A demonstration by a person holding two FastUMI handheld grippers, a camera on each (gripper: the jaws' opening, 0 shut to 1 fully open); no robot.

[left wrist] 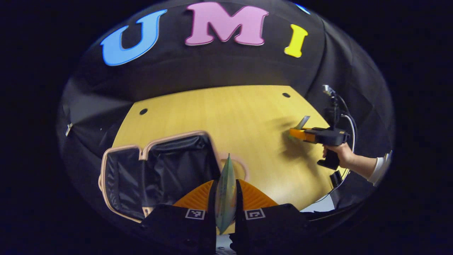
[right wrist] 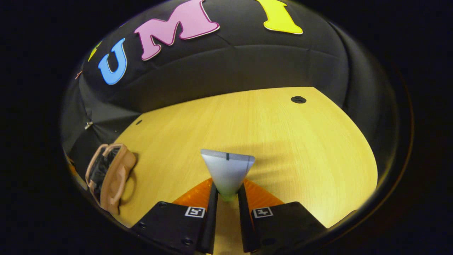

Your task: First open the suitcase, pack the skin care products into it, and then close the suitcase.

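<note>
Landmark: the suitcase [left wrist: 155, 173], lying open on the wooden table [left wrist: 226, 117], black lining exposed, pink rim all round.

Left gripper view: the left gripper [left wrist: 225, 198] is closed narrowly on a flat greenish sachet [left wrist: 226, 191], seen edge-on and held upright between both fingers. The sachet is raised just beside the suitcase's near right corner, in front of its pink handle [left wrist: 238, 166].

Well apart from the suitcase, toward the table's far right side, the right gripper [left wrist: 296, 132] is seen held by a hand [left wrist: 341, 152], with a pale tube [left wrist: 302, 123] projecting from its tip.

Right gripper view: the right gripper [right wrist: 227, 193] is clamped on the tube [right wrist: 227, 171] near its green end, the flat crimped end fanned outward above the table [right wrist: 283, 141]. The suitcase [right wrist: 109, 173] is seen far off at the table's left edge, standing partly open.
</note>
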